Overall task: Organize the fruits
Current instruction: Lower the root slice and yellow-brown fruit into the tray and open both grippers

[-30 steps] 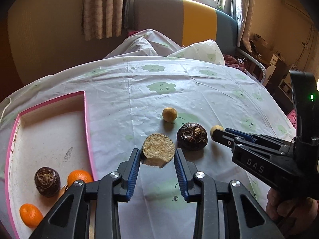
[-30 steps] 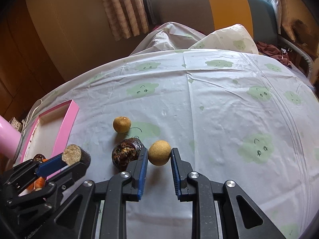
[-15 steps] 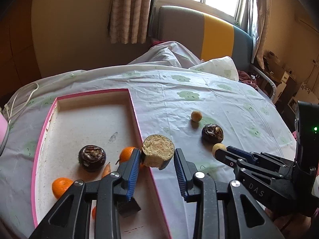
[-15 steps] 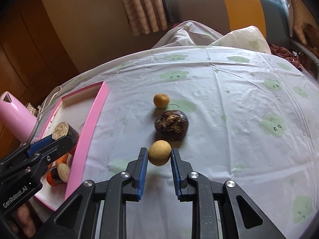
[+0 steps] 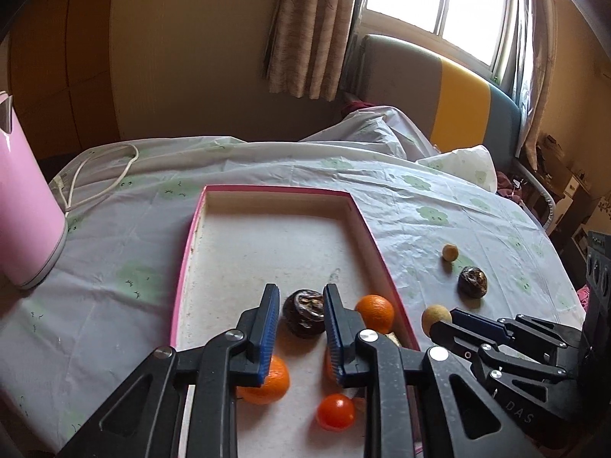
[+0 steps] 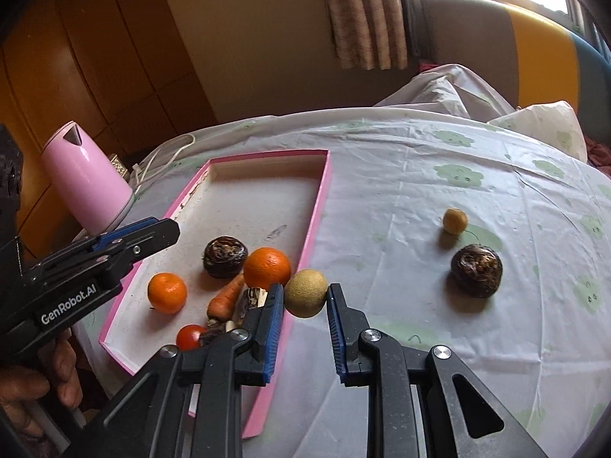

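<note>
- Right tongs (image 6: 304,299): pinched on a tan round fruit (image 6: 305,291), held just above the pink tray's (image 6: 319,206) 3 o'clock rim. Not yet over the tray floor.
- Left tongs (image 5: 301,294): jaws drawn in, nothing between them. They hover above the tray, with one dark fruit (image 5: 304,313) lying below.
- In the tray, clustered at the 6 o'clock end:
  - two oranges (image 6: 267,267)
  - one tomato (image 6: 190,337)
  - one carrot (image 6: 226,297)
  - one dark brown fruit
  - one cut piece with a pale face (image 6: 255,297)
- Loose on the cloud-print cloth (image 6: 420,175), well out toward the tray's 3 o'clock: one small tan fruit (image 6: 454,221) and one dark brown fruit (image 6: 476,270).
- Tally: tan fruits three in all, dark brown two whole.
- Judgement: well past halfway. One fruit is about to go in and two are left to fetch.
</note>
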`<state>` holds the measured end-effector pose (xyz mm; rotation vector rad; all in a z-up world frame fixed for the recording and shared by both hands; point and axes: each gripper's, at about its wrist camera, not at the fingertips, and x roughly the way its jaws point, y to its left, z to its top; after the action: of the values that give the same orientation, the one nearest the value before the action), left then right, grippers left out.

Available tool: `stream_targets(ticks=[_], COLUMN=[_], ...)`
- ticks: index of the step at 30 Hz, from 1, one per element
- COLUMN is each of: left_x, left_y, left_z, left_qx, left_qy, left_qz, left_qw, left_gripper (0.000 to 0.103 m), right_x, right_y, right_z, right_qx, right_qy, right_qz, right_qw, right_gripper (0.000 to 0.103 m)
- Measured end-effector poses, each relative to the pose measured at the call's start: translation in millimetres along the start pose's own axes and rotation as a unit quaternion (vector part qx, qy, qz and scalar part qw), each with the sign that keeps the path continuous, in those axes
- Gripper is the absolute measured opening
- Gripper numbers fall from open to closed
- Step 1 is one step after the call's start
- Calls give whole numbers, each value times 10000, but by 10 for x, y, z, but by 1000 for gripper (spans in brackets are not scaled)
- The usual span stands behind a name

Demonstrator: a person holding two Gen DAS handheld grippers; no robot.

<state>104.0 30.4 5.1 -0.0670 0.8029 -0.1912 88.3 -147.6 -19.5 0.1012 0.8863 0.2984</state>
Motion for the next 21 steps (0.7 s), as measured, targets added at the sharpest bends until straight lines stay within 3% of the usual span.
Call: stream_targets(ticks=[21], left_x=[-176], left_y=[157], left_z=[-199], left_qx=[-315], left_qy=[2], left_qz=[292], left_qw=[9991], left_gripper=[24], right_x=[27], right_y=[317], right_z=[-135], right_qx=[-400], right_qy=[158], right_qz=[349], right_qw=[9985], right_gripper=[23])
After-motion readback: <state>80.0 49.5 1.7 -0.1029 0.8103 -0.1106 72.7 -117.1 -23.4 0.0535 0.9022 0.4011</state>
